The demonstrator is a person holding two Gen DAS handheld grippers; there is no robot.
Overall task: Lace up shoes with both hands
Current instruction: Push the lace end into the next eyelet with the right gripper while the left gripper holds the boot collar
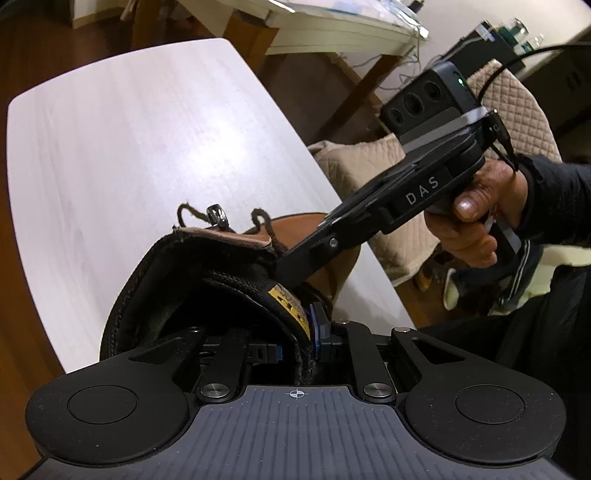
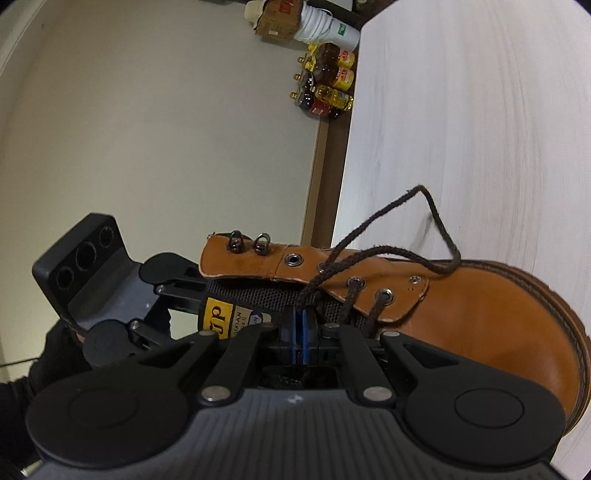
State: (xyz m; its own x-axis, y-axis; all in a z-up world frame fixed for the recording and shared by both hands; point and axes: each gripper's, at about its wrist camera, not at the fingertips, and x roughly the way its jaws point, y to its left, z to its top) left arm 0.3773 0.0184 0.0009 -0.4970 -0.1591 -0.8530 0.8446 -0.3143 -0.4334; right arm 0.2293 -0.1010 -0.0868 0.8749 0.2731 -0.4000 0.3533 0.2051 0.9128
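Observation:
A tan leather boot (image 2: 480,317) lies on its side on the pale table (image 2: 461,129), toe to the right in the right wrist view. Its dark brown lace (image 2: 369,254) runs through the lower eyelets, and one loose end curls over the table. My right gripper (image 2: 299,325) is shut on the lace where the strands meet above the black tongue (image 2: 258,295). My left gripper (image 1: 299,343) is shut on the tongue (image 1: 258,280) by its yellow label. In the left wrist view the right gripper (image 1: 284,269) reaches into the boot opening. The top metal hooks (image 2: 236,240) hold no lace.
A hand (image 1: 476,218) in a dark sleeve holds the right gripper. A chair with quilted cushions (image 1: 369,166) stands beside the table's right edge. Several bottles (image 2: 328,85) sit on the floor by the wall. A second table (image 1: 332,26) stands further back.

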